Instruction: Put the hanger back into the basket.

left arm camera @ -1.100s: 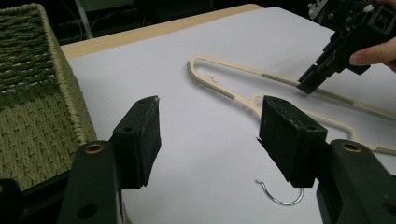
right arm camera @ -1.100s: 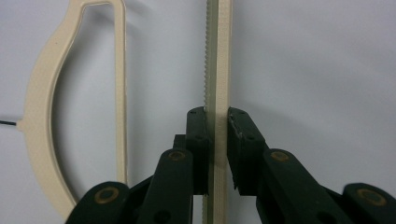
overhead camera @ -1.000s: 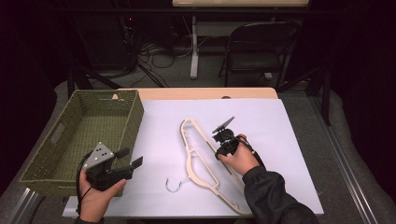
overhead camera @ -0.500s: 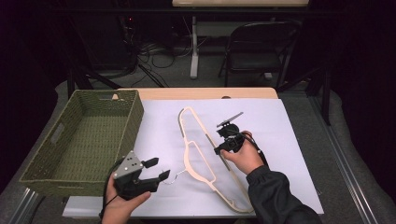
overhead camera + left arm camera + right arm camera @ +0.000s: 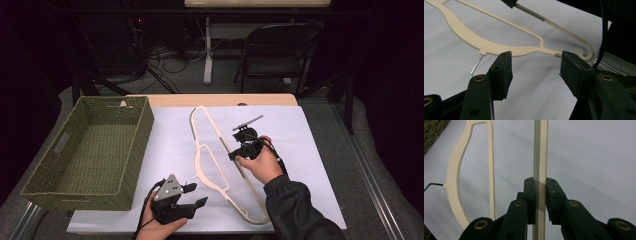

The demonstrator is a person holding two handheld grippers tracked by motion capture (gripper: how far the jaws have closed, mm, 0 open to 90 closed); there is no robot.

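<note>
The right gripper clamps the lower bar of the cream clothes hanger at mid-table, while the left gripper, jaws wide but just closing slightly on nothing, sits near its metal hook.

Table: light wood top, mostly covered by a white sheet. On the sheet: cream plastic hanger with a metal hook, lying near centre. Green woven basket sits at the left edge, partly overlapping the sheet.
</note>
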